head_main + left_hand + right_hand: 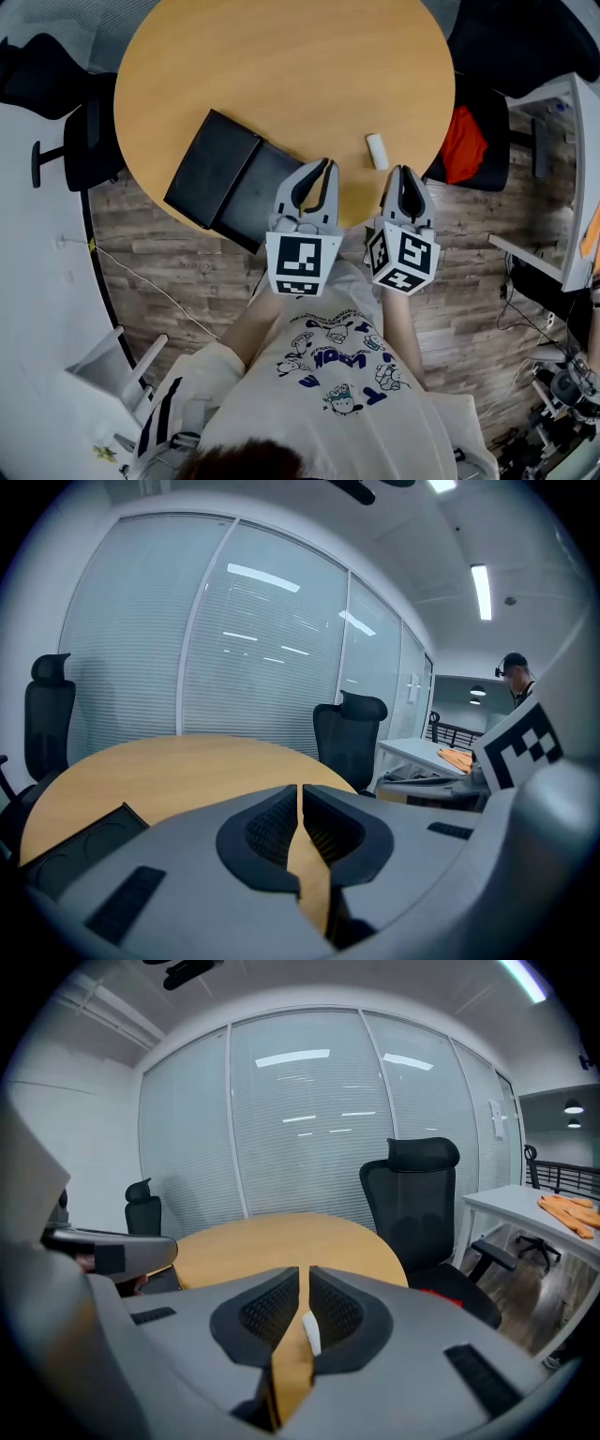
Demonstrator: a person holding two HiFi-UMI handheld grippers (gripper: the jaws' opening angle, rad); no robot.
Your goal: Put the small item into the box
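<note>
left gripper (325,165), right gripper (405,172): jaws together, empty | small item (376,151) — we judge it light, rigid; pinch across its long sides

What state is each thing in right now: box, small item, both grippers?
Box: open, lying flat on the table.
Small white item: loose on the table, not gripped.
Left gripper: shut, empty.
Right gripper: shut, empty.
</note>
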